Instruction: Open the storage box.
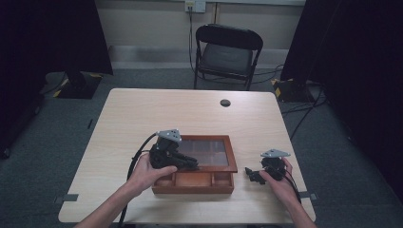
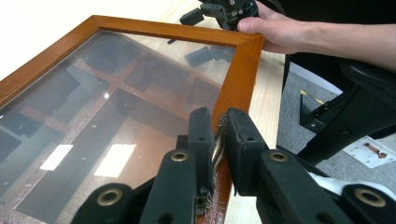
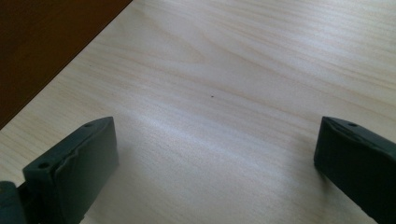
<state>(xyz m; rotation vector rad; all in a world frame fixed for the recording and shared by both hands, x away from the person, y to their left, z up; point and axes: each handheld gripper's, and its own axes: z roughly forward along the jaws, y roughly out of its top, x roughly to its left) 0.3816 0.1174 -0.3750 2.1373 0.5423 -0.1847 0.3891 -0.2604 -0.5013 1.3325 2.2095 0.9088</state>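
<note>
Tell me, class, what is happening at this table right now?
A person works a hand-held gripper in each hand. The left gripper is shut on the front edge of the glass lid of a wooden box, at a small metal clasp. The right gripper hovers open over the bare table, right of the box, holding nothing.

No legible text, labels, brands or numbers on any surface in these views.

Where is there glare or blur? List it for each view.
Left gripper view: bright rectangular reflections on the glass lid, and the left hand-held gripper is soft up close. Right gripper view: a pale sheen on the table. High view: dim, even light.
</note>
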